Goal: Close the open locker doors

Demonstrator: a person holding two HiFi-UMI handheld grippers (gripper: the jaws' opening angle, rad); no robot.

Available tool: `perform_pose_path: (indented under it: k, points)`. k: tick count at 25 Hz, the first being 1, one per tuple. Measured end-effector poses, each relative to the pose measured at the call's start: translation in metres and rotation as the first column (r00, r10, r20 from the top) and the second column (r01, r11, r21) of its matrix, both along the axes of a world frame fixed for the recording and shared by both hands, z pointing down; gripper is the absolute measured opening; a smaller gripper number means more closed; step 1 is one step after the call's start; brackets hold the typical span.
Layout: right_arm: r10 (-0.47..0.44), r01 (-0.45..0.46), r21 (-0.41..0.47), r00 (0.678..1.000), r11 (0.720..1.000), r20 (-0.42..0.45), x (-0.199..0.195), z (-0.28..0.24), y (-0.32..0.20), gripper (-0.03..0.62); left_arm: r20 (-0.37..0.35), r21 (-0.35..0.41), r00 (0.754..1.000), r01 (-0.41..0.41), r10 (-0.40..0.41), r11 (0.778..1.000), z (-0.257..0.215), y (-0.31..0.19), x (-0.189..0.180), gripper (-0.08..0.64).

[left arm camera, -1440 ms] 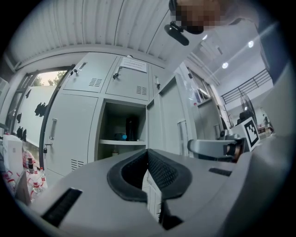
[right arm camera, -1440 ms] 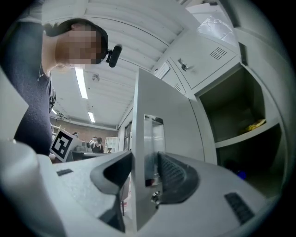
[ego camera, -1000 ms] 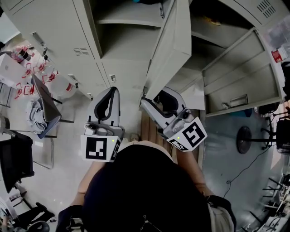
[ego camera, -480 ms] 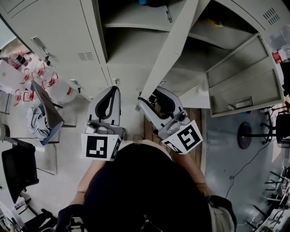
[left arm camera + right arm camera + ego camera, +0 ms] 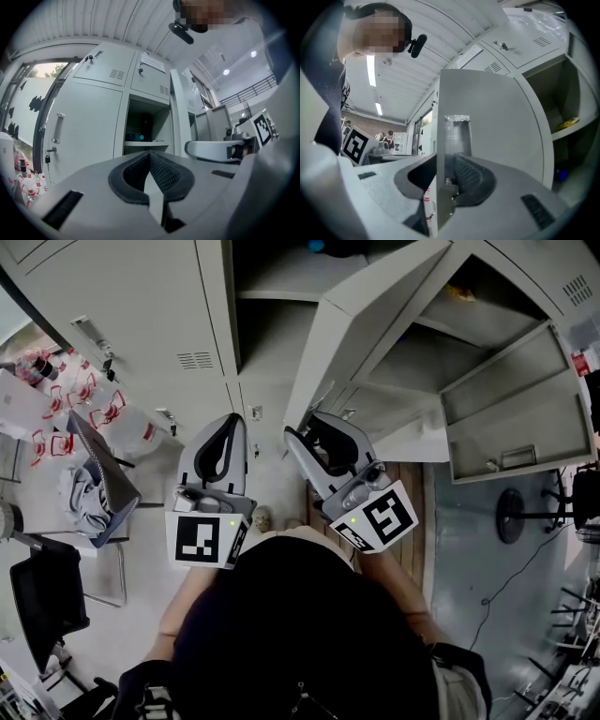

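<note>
Swinging round over the last second, the locker door [image 5: 366, 324] now shows far more of its broad face in the head view. It runs from 1 o'clock down toward the centre, where before it stood nearly edge-on. The right gripper [image 5: 305, 426] has just drawn its jaws in part-way. The door's free edge stands between them, but they look too wide apart to pinch it. The left gripper [image 5: 228, 420], at 9 o'clock of its partner, has its jaws together on nothing. The door seems to be on its way toward the open compartment [image 5: 272, 277] at 12 o'clock, not yet home. A second open door [image 5: 511, 409] at 2 o'clock remains.
</note>
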State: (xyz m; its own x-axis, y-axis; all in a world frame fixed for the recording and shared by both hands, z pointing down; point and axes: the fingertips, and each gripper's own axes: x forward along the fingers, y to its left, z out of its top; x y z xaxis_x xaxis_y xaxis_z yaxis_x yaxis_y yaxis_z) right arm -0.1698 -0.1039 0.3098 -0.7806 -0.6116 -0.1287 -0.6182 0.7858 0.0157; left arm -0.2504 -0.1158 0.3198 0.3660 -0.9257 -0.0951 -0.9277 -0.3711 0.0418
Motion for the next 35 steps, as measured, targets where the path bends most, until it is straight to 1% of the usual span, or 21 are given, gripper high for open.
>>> perform_pose_path:
  k: [2,4,6,11,18,20,23,24,31,35]
  points:
    - [0.011,-0.011,-0.002,1.000,1.000,0.000,-0.008,0.000,-0.007,0.112,0.004,-0.021,1.000,0.004,-0.004,1.000,0.005,-0.004,-0.009,0.002]
    - [0.024,-0.024,-0.002,1.000,1.000,-0.003,-0.017,0.000,-0.013,0.111,0.008,-0.024,1.000,-0.004,0.004,1.000,0.007,-0.009,-0.017,0.002]
    - [0.038,-0.038,-0.005,0.999,0.999,-0.004,-0.024,0.000,-0.020,0.110,0.011,-0.023,1.000,-0.014,0.014,1.000,0.008,-0.014,-0.023,0.002]
    - [0.075,-0.075,-0.011,0.997,0.997,-0.006,-0.037,-0.001,-0.034,0.109,-0.024,0.008,0.998,-0.054,0.054,0.999,0.006,-0.024,-0.031,0.002]
    - [0.117,-0.117,-0.007,0.993,0.993,-0.016,-0.053,-0.001,-0.054,0.107,-0.037,0.007,0.996,-0.078,0.079,0.997,0.010,-0.039,-0.043,0.002]
    - [0.126,-0.126,-0.002,0.992,0.992,-0.020,-0.057,-0.002,-0.060,0.107,-0.037,-0.004,0.996,-0.080,0.080,0.997,0.013,-0.043,-0.046,0.002]
    - [0.135,-0.135,-0.003,0.990,0.991,-0.025,-0.062,-0.001,-0.068,0.106,-0.035,-0.051,0.997,-0.076,0.074,0.996,0.022,-0.050,-0.050,0.002]
    - [0.139,-0.139,-0.003,0.990,0.990,-0.026,-0.064,-0.001,-0.070,0.106,-0.037,-0.054,0.996,-0.077,0.075,0.996,0.023,-0.052,-0.051,0.002]
    - [0.176,-0.177,-0.005,0.984,0.984,-0.030,-0.072,-0.001,-0.087,0.106,-0.067,0.001,0.993,-0.095,0.095,0.995,0.015,-0.065,-0.054,0.002]
    - [0.197,-0.198,-0.010,0.980,0.980,-0.027,-0.077,-0.002,-0.098,0.106,-0.067,-0.024,0.993,-0.101,0.099,0.995,0.019,-0.071,-0.056,0.002]
